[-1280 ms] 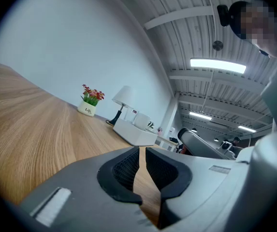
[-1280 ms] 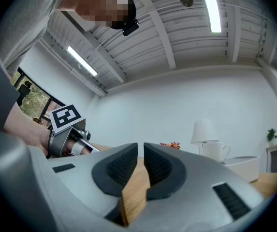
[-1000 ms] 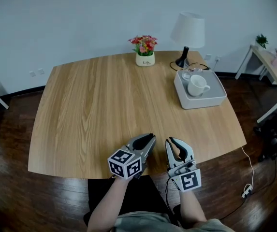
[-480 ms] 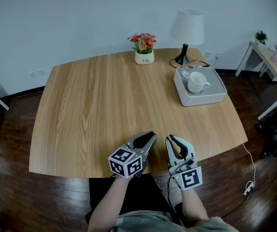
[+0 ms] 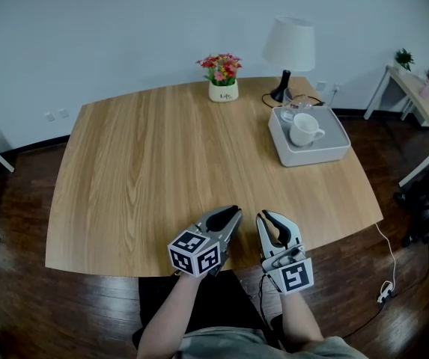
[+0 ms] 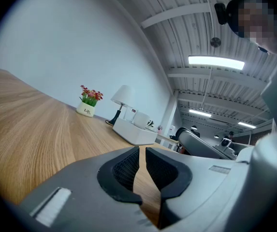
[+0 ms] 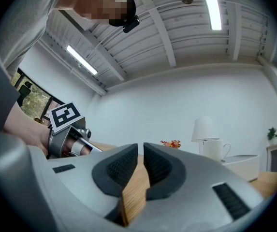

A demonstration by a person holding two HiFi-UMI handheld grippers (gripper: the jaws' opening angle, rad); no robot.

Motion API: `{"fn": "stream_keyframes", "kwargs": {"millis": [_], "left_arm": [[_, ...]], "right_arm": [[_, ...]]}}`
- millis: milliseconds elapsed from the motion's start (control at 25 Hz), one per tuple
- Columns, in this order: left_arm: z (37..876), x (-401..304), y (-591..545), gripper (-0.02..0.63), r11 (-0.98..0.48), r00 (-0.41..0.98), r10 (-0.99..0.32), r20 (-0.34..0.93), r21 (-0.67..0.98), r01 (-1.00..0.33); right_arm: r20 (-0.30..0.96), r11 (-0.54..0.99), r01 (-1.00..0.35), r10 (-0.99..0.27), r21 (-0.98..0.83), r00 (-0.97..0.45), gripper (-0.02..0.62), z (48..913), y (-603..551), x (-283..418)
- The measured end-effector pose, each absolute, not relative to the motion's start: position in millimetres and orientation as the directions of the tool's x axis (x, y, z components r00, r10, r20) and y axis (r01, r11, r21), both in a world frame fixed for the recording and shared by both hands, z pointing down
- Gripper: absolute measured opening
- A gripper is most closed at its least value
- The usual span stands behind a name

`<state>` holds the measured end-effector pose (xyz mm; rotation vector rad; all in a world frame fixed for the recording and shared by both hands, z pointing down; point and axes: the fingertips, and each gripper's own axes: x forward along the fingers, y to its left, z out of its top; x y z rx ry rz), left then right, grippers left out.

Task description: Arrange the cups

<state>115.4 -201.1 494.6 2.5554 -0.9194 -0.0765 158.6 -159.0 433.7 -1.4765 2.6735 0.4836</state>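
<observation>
Although the clear glass (image 5: pixel 288 113) behind the white ceramic mug (image 5: pixel 302 132) is half hidden and hard to make out, both stand in the rectangular pale tray (image 5: pixel 332 154) at the far right of the wood-grain counter (image 5: pixel 154 163) (beside a lamp (image 5: pixel 289 51)). At the near edge, the left gripper (image 5: pixel 233 211) and the right gripper (image 5: pixel 262 217) hold nothing, and their ribbed dark pads are nearly together.

A white ceramic mug (image 5: pixel 302 132) stands upright in the shallow white rectangular tray (image 5: pixel 326 155) at the far right of the wooden table (image 5: pixel 162 163), handle pointing right; a clear glass cup (image 5: pixel 288 114) stands just behind it, in the tray's far-left corner.
</observation>
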Motion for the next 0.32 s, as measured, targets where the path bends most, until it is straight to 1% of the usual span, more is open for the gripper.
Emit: {"fn": "stream_keyframes", "kwargs": {"millis": [320], "left_arm": [[495.2,116.2,-199.9,0.043,-0.696,0.778,-0.62,0.098,0.389,-0.603]], "right_arm": [[-0.188,0.505,-0.832,-0.816,0.23,-0.547,0.037,435.5,-159.2,158.3]]}}
